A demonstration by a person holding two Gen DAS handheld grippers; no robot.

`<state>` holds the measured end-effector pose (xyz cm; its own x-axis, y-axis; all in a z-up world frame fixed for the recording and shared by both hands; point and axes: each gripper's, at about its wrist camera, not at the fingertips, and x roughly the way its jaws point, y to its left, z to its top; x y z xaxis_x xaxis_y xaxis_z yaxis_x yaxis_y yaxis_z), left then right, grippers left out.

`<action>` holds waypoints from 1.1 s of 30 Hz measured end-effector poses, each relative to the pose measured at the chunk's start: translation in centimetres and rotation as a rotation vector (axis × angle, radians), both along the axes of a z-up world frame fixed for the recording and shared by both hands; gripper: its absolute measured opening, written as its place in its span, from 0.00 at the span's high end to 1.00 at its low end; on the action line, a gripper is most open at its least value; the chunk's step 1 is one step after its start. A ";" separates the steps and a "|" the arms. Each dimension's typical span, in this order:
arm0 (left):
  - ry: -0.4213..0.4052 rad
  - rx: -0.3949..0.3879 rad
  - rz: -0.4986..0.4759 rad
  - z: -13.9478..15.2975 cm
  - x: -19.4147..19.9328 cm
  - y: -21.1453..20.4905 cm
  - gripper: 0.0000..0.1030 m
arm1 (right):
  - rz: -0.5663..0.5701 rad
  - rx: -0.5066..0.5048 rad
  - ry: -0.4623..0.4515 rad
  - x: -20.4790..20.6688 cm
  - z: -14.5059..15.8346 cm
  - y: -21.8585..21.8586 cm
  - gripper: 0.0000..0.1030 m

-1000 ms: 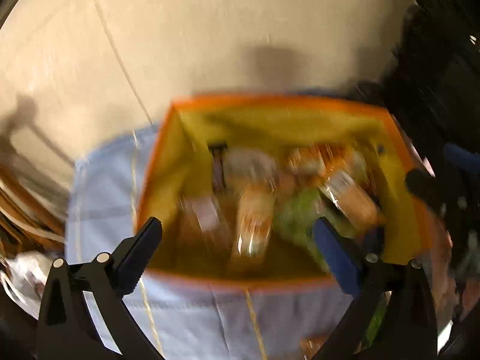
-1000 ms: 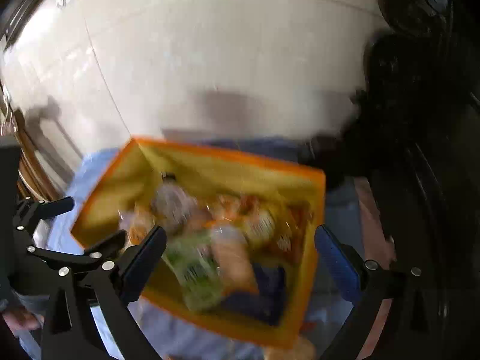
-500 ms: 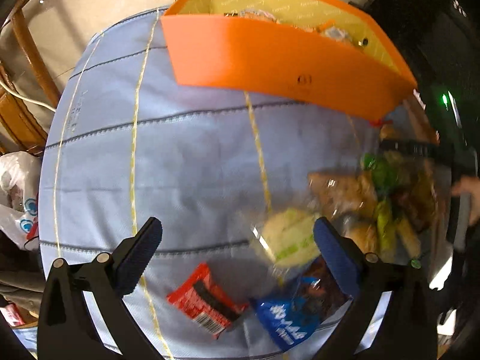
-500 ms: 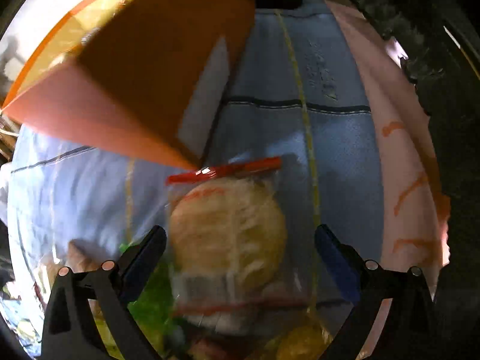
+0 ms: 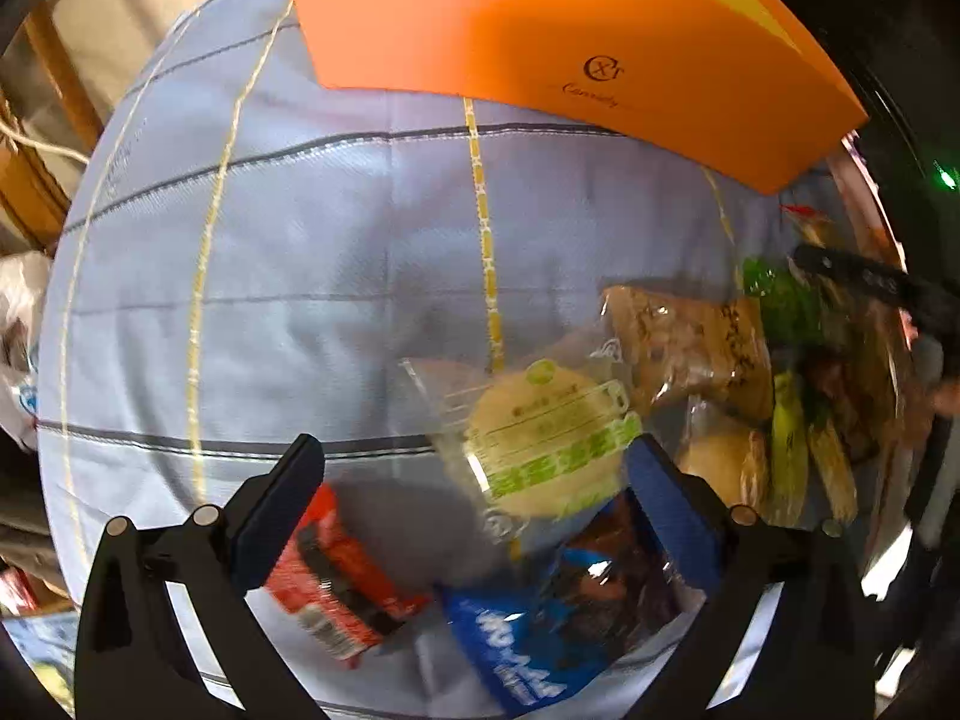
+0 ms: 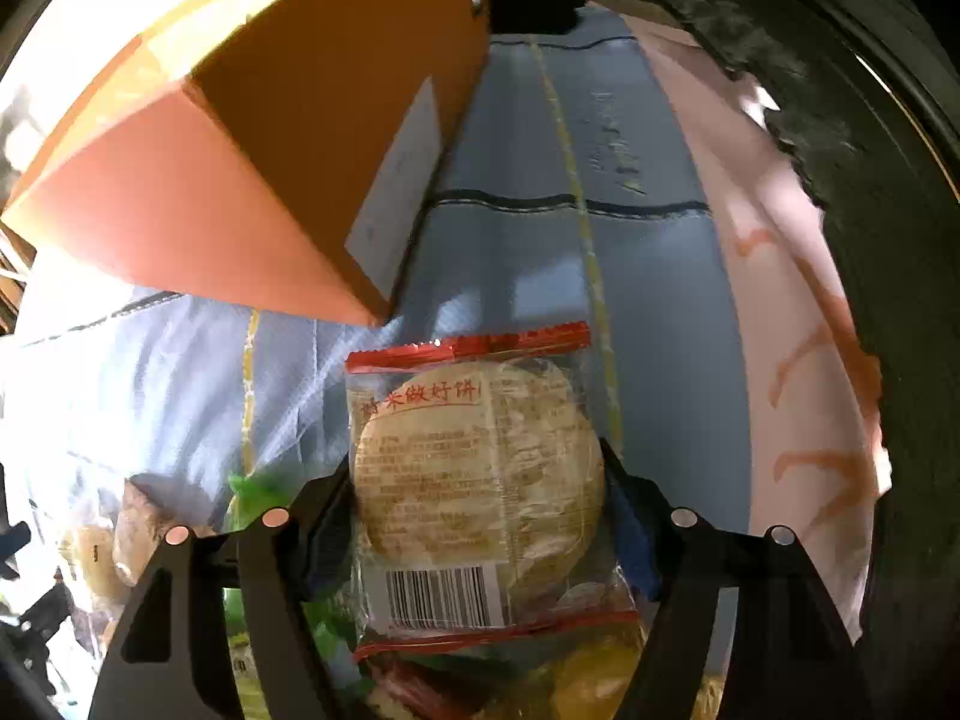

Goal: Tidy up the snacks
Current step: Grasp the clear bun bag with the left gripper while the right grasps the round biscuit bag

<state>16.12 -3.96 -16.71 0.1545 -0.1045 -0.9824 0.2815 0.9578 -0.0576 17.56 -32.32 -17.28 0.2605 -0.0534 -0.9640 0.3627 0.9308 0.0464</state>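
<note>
Lying on a pale blue cloth (image 5: pixel 336 276) with yellow and grey stripes, the snacks form a loose heap near the cloth's right edge. Left to right in the left wrist view: a red wrapper (image 5: pixel 336 582), a blue packet (image 5: pixel 528 648), a round cake in clear film with green print (image 5: pixel 546 444), brown pastries in clear bags (image 5: pixel 690 342), then green and yellow packs (image 5: pixel 786 444). Behind them stands an orange box (image 5: pixel 540 36) with a yellow lining. The left gripper (image 5: pixel 474 516) hovers above the near end of the heap with its jaws spread wide, holding nothing; the red wrapper shows beside its left finger and the round cake beside its right.

From the right wrist, a flat round biscuit (image 6: pixel 480 480) sits in a clear pack with red sealed edges, red characters on top and a barcode below. The right gripper (image 6: pixel 480 516) is closed on this pack, both fingers pressed against its sides, just in front of the orange box's corner.
</note>
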 end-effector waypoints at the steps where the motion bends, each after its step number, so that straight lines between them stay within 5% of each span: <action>1: 0.000 0.003 -0.004 -0.3 0.0 -0.3 0.04 | -0.019 0.016 -0.012 -0.1 0.2 -0.4 0.30; 5: -0.007 0.023 -0.021 -1.3 0.0 -1.7 0.04 | -0.033 0.031 -0.025 -0.3 0.5 -1.4 0.30; 12: 0.124 -0.028 0.138 -3.9 0.5 -1.7 0.04 | -0.012 0.064 -0.028 -0.4 0.5 -0.9 0.30; 17: 0.051 -0.016 0.112 -4.3 -0.4 -2.2 0.04 | -0.007 0.076 -0.028 -0.5 0.6 -0.2 0.30; 18: 0.007 -0.027 0.086 -4.1 -0.8 -2.2 0.07 | -0.007 0.077 -0.029 -0.6 0.7 0.0 0.30; 19: -0.027 -0.036 0.062 -3.8 -1.2 -2.2 0.28 | -0.008 0.078 -0.029 -0.7 0.7 0.1 0.30; 21: -0.080 -0.038 0.057 -2.8 -1.8 -2.0 0.44 | -0.004 0.080 -0.030 -0.8 0.7 0.2 0.30; 28: -0.002 -0.138 0.090 -2.4 -1.6 0.2 0.49 | -0.009 0.084 -0.071 -1.2 2.3 0.4 0.30; 33: -0.066 -0.176 0.083 0.7 -0.9 2.3 0.50 | -0.041 0.067 -0.126 -1.4 4.3 0.2 0.30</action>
